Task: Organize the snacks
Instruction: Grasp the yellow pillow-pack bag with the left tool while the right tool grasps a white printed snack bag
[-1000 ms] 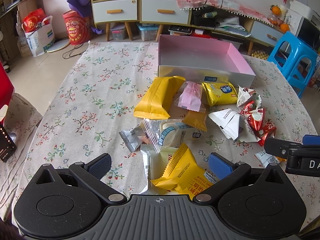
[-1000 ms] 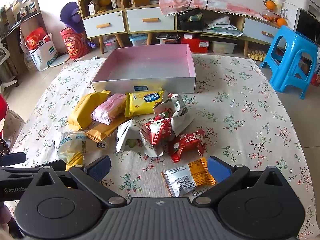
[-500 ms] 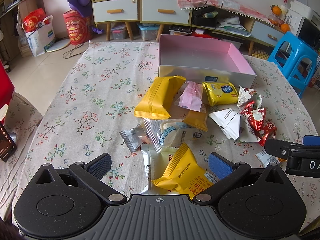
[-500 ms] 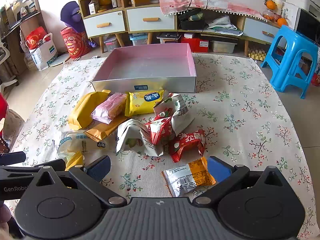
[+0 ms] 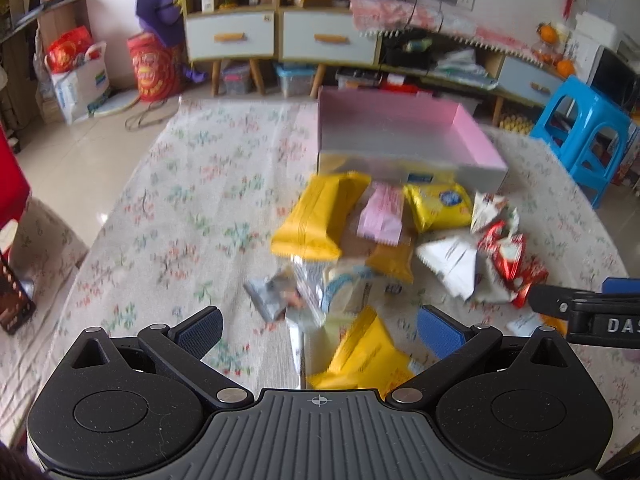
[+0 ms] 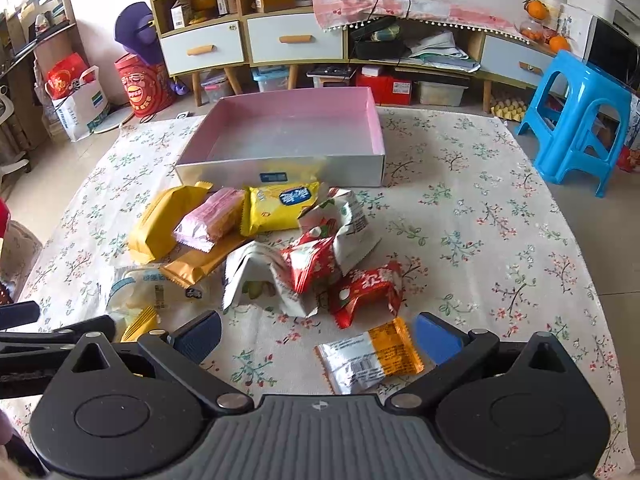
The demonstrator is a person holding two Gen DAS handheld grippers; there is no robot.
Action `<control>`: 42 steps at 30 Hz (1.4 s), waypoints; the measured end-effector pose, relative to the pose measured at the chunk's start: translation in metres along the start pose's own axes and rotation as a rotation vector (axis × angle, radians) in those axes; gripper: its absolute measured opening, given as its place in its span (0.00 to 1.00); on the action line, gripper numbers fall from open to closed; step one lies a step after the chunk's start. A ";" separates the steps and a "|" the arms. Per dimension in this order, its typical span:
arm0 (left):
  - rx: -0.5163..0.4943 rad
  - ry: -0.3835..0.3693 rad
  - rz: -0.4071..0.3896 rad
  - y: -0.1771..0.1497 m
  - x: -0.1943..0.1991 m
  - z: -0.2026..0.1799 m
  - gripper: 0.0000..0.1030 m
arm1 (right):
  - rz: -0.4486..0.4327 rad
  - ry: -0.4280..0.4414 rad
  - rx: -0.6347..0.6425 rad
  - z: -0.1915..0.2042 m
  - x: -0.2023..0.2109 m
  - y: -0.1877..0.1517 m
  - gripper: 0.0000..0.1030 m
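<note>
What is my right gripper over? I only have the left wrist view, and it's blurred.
Observer: The right gripper is open. A silver-and-orange packet lies flat on the cloth between its fingers, nearer the right one, not gripped.
Operator: Anything in the pink box?
Observer: No. The right wrist view looks into the pink box and its floor is bare.
Operator: What sits closest to that packet?
Observer: A red packet, just beyond it toward the box, with a strip of cloth showing between the two.
</note>
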State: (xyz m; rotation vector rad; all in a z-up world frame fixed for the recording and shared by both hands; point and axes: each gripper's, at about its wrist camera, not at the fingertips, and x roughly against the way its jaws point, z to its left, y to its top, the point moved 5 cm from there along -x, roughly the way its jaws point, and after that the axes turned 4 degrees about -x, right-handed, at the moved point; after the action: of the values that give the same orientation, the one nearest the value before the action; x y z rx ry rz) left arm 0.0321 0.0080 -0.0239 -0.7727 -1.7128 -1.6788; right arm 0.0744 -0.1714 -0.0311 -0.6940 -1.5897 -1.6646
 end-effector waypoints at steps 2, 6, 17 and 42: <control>-0.021 -0.003 -0.024 0.007 0.002 0.000 1.00 | 0.000 -0.001 -0.003 -0.003 -0.001 0.005 0.91; -0.066 0.002 -0.063 0.022 0.000 0.000 1.00 | 0.048 0.043 -0.007 -0.007 -0.010 0.014 0.91; -0.138 -0.061 0.002 0.051 -0.049 0.005 1.00 | 0.147 0.101 -0.019 -0.015 -0.038 0.052 0.91; 0.066 -0.294 0.091 0.061 -0.146 0.040 0.78 | 0.222 0.308 -0.271 -0.055 -0.127 0.079 0.78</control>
State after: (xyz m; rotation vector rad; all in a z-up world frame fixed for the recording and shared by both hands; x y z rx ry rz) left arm 0.1713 0.0511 -0.0970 -1.0921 -1.8873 -1.4968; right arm 0.2183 -0.2076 -0.0896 -0.6828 -1.0463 -1.7385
